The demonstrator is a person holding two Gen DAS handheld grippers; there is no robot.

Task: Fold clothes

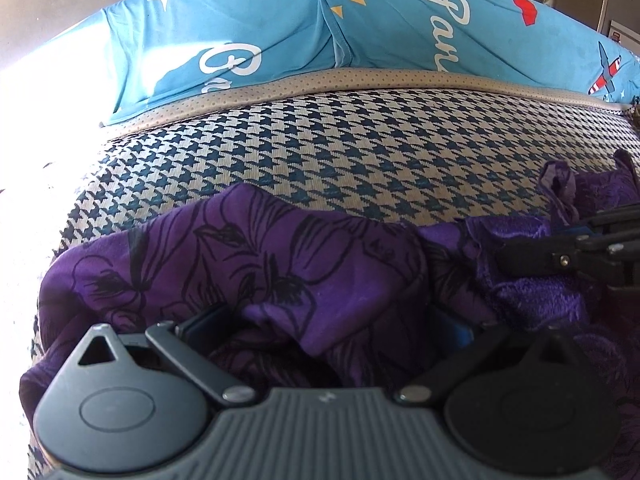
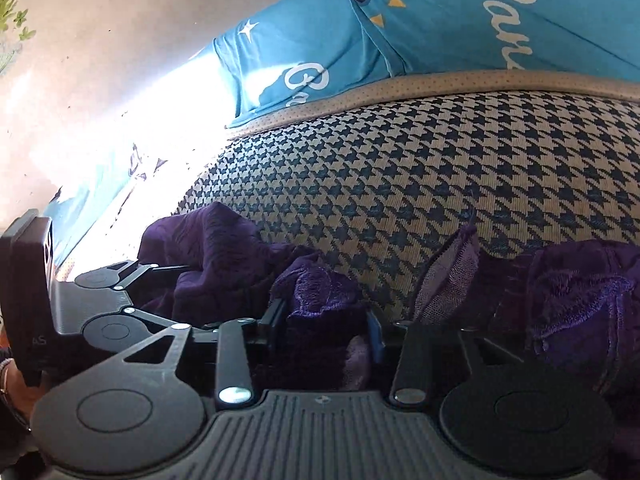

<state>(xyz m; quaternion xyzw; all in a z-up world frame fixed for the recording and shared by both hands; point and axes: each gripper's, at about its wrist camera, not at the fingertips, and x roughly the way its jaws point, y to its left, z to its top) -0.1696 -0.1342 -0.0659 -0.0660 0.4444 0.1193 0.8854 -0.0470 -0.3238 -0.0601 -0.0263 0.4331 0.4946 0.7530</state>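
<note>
A purple garment [image 1: 280, 264] printed with black flower outlines lies bunched at the near edge of a houndstooth mat [image 1: 340, 148] spread over the bed. The left gripper [image 1: 332, 328] sits low in the cloth, its fingers [image 1: 204, 322] spread wide with a fold of fabric lying between them. To its right, the right gripper [image 2: 326, 328] has its fingers [image 2: 276, 320] clamped on a thick, fuzzy purple bunch of the same garment [image 2: 320, 292]. Beyond the mat's far edge, a beige dotted border meets blue pillows [image 1: 280, 32] with white script lettering. Strong sunlight washes out the left side.
</note>
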